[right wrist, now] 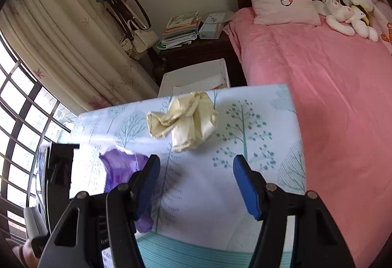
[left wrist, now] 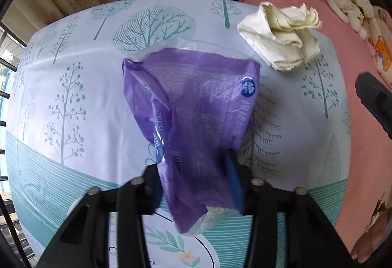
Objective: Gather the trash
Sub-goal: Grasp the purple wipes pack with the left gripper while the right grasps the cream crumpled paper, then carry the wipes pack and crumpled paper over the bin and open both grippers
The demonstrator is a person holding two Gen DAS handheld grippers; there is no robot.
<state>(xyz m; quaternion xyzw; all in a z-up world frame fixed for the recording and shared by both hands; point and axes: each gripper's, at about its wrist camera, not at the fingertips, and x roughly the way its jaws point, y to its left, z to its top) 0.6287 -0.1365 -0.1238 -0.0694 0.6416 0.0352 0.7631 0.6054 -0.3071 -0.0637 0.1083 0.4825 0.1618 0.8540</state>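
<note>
While the left claw [left wrist: 196, 182] pinches the crinkly purple plastic wrapper [left wrist: 193, 106] on the tabletop [left wrist: 73, 101], a straight lift should keep it from slipping (thin, glossy film). Right claw [right wrist: 196, 184] hangs open, empty, near the soft crumpled cream tissue [right wrist: 186, 118].

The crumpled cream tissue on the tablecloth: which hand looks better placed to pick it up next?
The right. The right gripper stands open and empty, aimed toward the crumpled cream tissue just ahead. The left gripper is already shut on the purple plastic wrapper.
</note>
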